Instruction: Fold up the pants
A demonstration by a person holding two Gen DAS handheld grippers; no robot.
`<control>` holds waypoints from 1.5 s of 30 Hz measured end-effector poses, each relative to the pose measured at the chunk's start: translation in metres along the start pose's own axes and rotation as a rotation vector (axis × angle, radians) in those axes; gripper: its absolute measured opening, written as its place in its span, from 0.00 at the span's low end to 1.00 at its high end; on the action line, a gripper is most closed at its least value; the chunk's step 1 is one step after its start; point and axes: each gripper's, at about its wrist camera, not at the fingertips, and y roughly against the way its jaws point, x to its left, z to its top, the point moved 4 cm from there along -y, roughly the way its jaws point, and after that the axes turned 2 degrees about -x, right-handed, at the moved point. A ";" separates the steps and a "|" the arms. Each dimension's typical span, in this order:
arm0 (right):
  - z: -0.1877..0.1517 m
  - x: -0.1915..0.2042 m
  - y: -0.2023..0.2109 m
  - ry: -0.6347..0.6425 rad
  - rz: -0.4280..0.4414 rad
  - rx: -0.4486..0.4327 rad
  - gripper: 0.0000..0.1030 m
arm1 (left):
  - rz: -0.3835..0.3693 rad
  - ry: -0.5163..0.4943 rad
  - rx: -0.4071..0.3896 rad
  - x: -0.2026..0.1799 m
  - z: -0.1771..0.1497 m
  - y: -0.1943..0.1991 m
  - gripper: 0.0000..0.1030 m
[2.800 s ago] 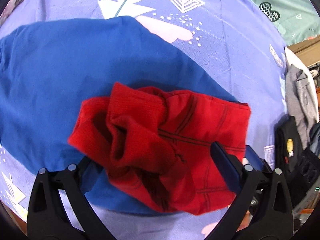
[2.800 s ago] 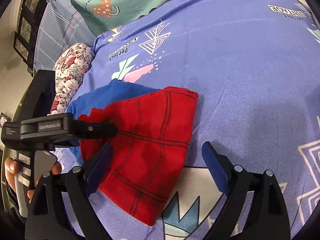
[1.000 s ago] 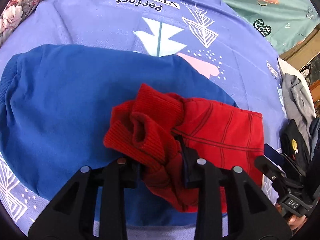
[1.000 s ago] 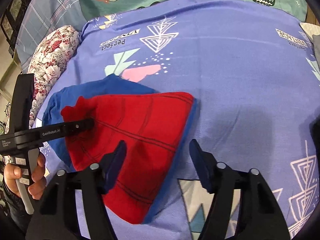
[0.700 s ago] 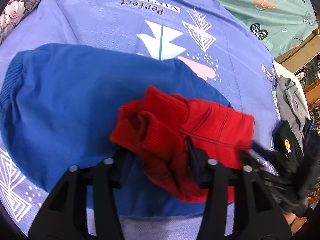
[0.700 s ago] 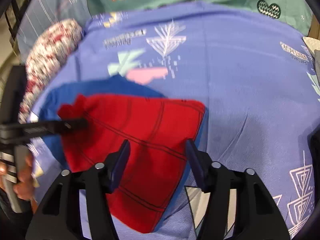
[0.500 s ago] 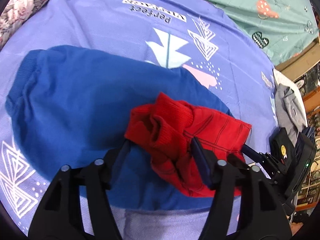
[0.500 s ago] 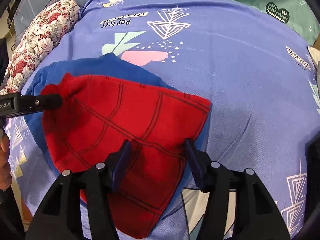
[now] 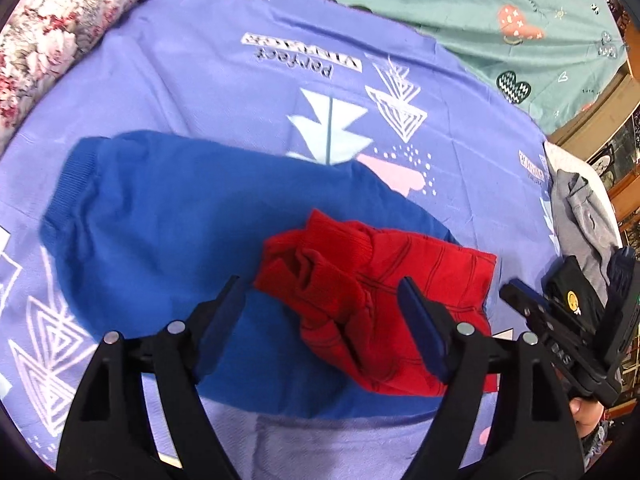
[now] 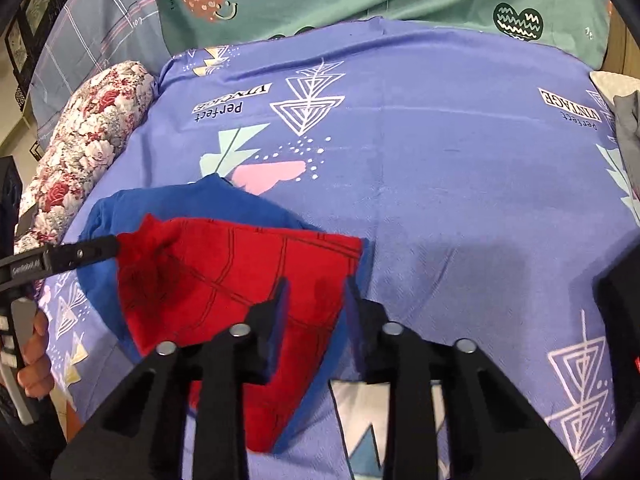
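Pants (image 9: 372,300), red over blue, lie on the purple bedsheet (image 9: 200,80). Their bunched red cuff sits between the left gripper (image 9: 320,312)'s opening jaws, untouched by either pad. Further right, the right gripper (image 10: 314,300)'s jaws are closing around the pants' folded corner, a gap remaining.

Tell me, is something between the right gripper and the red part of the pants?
Nothing visible stands between them. The right gripper is right over the red part near its corner, jaws closing around the fabric. The left gripper is opening, with the bunched red cuff just beyond its fingers.
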 end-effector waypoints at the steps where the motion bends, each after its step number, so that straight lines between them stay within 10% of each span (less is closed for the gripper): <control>1: 0.002 0.001 -0.004 0.002 -0.006 0.002 0.25 | 0.002 -0.002 0.013 -0.001 -0.001 -0.006 0.77; 9: 0.009 -0.010 -0.044 -0.033 -0.027 0.060 0.05 | 0.069 -0.006 0.060 0.007 -0.009 -0.037 0.78; 18: -0.012 0.027 0.010 0.042 0.157 0.065 0.12 | 0.053 0.019 0.070 0.009 -0.015 -0.032 0.81; 22: -0.049 0.038 -0.017 0.132 0.083 0.203 0.15 | 0.052 0.018 0.074 0.012 -0.017 -0.032 0.81; 38: -0.008 0.006 -0.038 -0.012 0.028 0.096 0.23 | 0.026 0.034 0.079 0.015 -0.021 -0.024 0.83; 45: -0.056 0.032 0.008 0.068 0.124 0.140 0.43 | 0.031 0.024 0.074 0.015 -0.023 -0.028 0.86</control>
